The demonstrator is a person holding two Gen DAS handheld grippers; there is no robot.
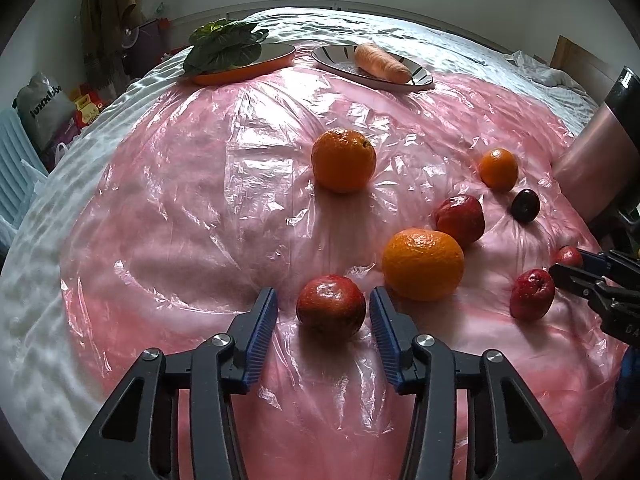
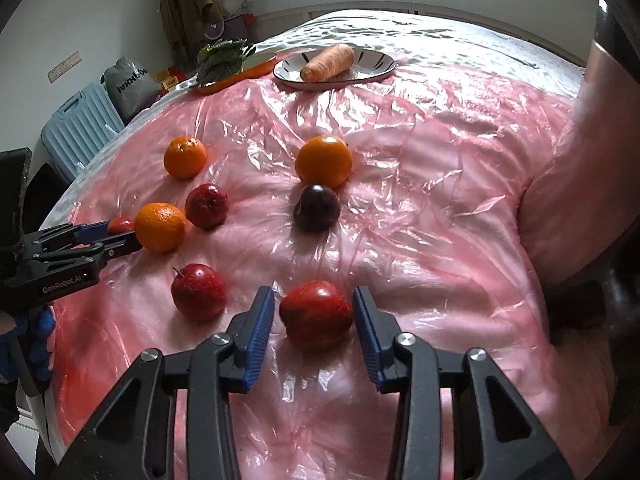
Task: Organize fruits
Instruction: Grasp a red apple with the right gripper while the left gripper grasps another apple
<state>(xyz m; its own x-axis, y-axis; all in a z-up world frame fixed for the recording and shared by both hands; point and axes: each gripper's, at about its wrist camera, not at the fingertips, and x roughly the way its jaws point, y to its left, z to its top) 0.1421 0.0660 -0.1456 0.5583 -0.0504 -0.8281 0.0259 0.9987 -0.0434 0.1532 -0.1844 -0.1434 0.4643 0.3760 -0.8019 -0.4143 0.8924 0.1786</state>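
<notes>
On the pink plastic sheet (image 1: 168,184) spread over the bed, both grippers are set for a pick. The left gripper (image 1: 323,308) straddles a red apple (image 1: 331,306), its blue pads spread with a sliver of sheet showing on each side, so nothing is pinched. The right gripper (image 2: 314,312) brackets another red apple (image 2: 316,314) the same way; its right pad sits very close to the skin, and I cannot tell for certain whether it touches. The step in hand seems to be the grasp itself, two apples at once.

Oranges (image 1: 423,264), a dark plum (image 2: 317,208) and more red fruit lie loose nearby, unsorted. At the far edge, an orange dish (image 1: 244,70) holds greens and a striped plate (image 2: 372,62) holds a carrot.

Next, each pair of pads probably needs to press in evenly on its apple, then lift straight up, since the slick sheet could let round fruit roll.
</notes>
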